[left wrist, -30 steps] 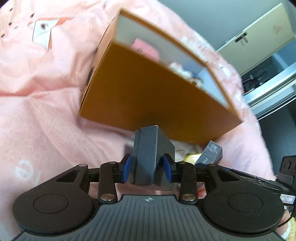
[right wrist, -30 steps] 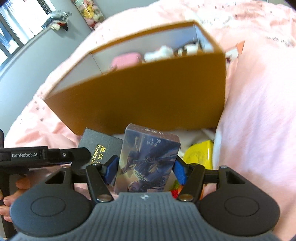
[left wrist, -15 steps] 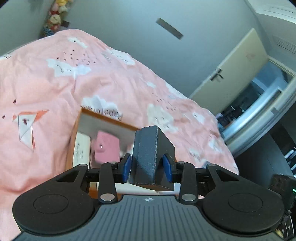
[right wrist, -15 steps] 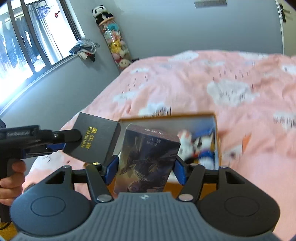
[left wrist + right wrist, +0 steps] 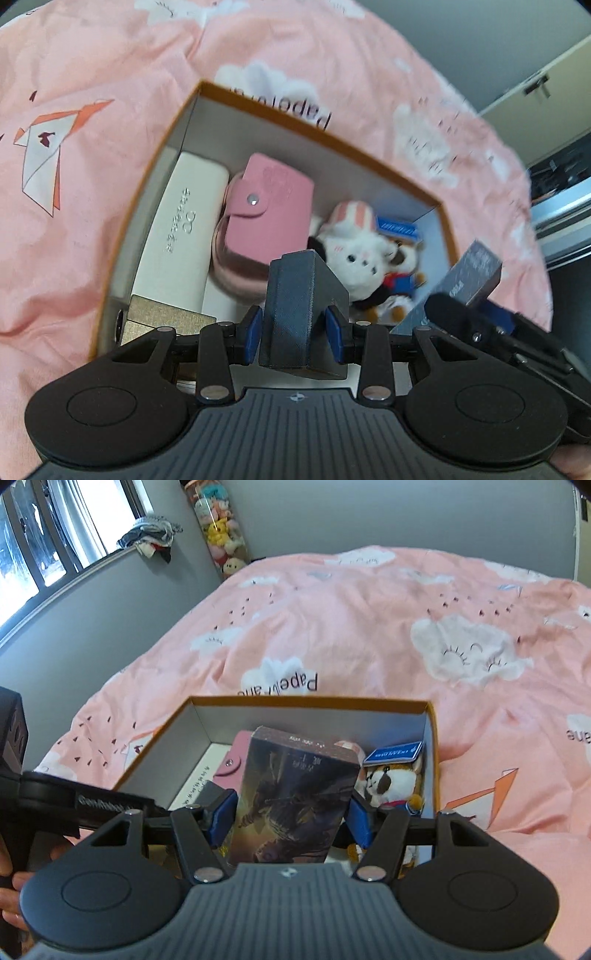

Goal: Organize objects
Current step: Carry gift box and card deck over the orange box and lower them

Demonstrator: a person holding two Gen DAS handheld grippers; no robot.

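Observation:
An open orange box (image 5: 147, 177) (image 5: 306, 701) sits on the pink bed. Inside lie a white case (image 5: 181, 229), a pink snap pouch (image 5: 266, 206) (image 5: 236, 760), plush toys (image 5: 365, 254) (image 5: 391, 782), a blue card (image 5: 395, 753) and a gold box (image 5: 162, 317). My left gripper (image 5: 293, 328) is shut on a black box (image 5: 299, 306) above the open box. My right gripper (image 5: 291, 816) is shut on an illustrated card box (image 5: 295, 797) (image 5: 469, 277), also above the open box, to the right of the left gripper.
The pink cloud-print duvet (image 5: 369, 627) surrounds the box. A grey wall, a window and a column of plush toys (image 5: 218, 528) stand beyond the bed. A door and dark furniture (image 5: 554, 110) are at the right.
Both grippers have come over the open box and tilted down into it, each still holding its item. The box interior now shows in full.

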